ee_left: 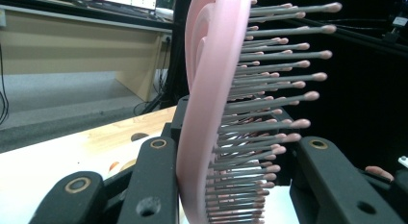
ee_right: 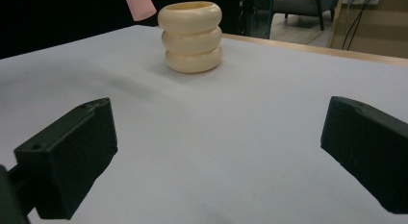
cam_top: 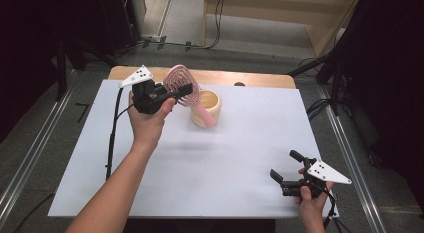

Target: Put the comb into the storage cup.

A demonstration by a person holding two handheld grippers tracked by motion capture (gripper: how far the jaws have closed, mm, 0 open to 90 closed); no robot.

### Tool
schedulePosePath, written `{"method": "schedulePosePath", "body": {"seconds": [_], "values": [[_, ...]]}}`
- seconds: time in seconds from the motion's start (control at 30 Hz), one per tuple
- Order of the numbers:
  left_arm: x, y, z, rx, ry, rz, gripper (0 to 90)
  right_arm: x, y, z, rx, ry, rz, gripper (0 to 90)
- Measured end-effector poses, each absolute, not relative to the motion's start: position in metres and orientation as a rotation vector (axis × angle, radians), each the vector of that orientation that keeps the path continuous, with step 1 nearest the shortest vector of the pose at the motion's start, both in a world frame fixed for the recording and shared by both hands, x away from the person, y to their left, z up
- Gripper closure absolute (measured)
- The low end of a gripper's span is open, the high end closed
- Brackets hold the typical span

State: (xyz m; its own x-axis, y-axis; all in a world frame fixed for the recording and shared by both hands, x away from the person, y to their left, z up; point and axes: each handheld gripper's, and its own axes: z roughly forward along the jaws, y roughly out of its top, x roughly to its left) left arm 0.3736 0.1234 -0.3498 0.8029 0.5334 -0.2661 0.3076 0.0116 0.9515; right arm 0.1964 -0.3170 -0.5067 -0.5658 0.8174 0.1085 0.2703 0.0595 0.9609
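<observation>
A white table (cam_top: 200, 168) carries one cream holder (cam_top: 206, 107) at its far middle, shaped like three stacked rings with an open top; what lies inside it cannot be made out. One pink hairbrush (cam_top: 183, 86), an oval openwork head with grey pink-tipped bristles and a pink handle, hangs just above and left of the holder, tilted handle-down toward it. The left gripper (cam_top: 179, 91) is clamped on the brush head, while the right gripper (cam_top: 283, 170) rests at the near right with jaws spread wide, holding nothing.
</observation>
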Motion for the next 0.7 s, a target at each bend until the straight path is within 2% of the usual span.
{"method": "schedulePosePath", "body": {"seconds": [0.7], "values": [[0.390, 0.119, -0.343, 1.566, 0.704, 0.227, 64.9, 0.196, -0.317, -0.507, 1.085, 1.868, 1.533, 0.0]]}}
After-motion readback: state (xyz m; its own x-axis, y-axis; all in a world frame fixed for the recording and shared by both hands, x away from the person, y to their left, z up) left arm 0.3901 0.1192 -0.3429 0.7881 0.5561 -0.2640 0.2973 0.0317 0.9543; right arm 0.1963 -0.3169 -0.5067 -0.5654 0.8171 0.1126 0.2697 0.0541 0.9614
